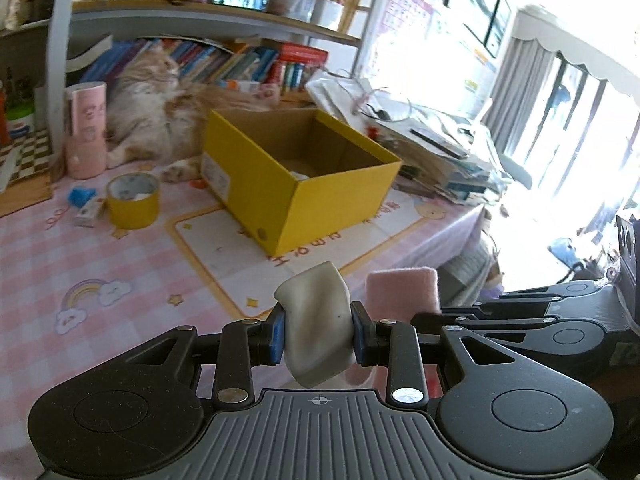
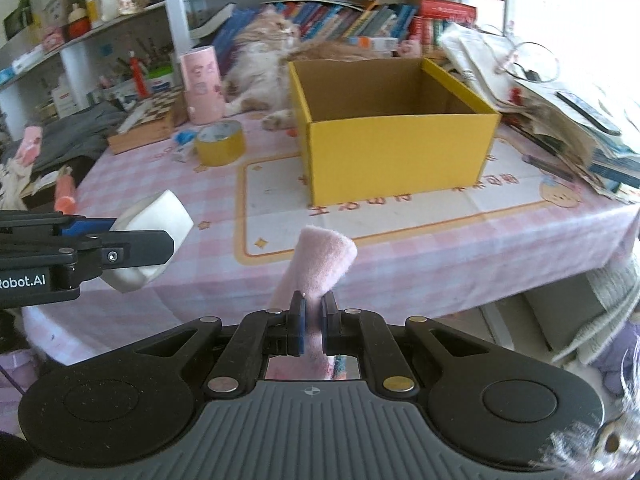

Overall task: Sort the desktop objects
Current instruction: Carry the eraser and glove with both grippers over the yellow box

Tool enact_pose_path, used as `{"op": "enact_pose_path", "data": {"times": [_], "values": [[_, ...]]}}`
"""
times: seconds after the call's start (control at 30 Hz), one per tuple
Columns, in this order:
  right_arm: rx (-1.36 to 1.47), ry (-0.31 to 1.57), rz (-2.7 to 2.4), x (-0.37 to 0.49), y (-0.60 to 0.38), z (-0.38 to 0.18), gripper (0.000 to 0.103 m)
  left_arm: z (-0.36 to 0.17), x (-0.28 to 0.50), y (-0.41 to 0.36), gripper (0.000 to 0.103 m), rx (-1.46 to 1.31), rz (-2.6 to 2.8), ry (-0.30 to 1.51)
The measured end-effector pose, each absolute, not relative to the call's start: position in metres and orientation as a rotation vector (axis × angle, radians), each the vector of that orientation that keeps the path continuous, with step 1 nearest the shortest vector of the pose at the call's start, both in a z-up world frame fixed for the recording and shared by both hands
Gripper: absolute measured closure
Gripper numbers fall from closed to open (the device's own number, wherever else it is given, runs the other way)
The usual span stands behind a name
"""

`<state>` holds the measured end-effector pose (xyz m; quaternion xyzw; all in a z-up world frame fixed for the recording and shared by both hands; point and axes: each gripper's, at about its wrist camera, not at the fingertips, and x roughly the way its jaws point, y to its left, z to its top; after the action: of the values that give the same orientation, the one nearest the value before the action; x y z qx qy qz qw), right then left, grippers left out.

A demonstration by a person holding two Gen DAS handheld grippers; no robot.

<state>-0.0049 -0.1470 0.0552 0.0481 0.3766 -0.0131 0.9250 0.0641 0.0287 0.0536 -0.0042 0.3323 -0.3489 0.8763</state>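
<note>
Pink tablecloth (image 2: 400, 256), yellow box (image 2: 396, 148), tape roll (image 2: 220, 142)

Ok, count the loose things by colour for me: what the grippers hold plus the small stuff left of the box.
White: 2, the eraser and the small carton
Pink: 1, the felt piece
Yellow: 1, the tape roll
Blue: 1, the small blue thing
Total: 5

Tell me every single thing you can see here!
Box: one, yellow, open, mid-table.
Tape roll: one, yellow, left of the box.
Cat: one, orange and white, lying behind the box.
Pink tube: one, upright, beside the cat.
Books: many, colourful, on the shelf.
Paper pile: one, right of the box.
Tablecloth: one, pink checked.
Left gripper: shut on a white block.
Right gripper: shut on a pink felt piece.
</note>
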Motion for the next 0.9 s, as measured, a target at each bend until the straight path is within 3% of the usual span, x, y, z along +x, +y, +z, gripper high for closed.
{"op": "enact_pose_path", "data": {"times": [0.9], "values": [[0.102, 0.772, -0.007, 0.033, -0.226, 0.057, 0.096, 0.057, 0.098, -0.058, 0.072, 0.042, -0.704, 0.684]]}}
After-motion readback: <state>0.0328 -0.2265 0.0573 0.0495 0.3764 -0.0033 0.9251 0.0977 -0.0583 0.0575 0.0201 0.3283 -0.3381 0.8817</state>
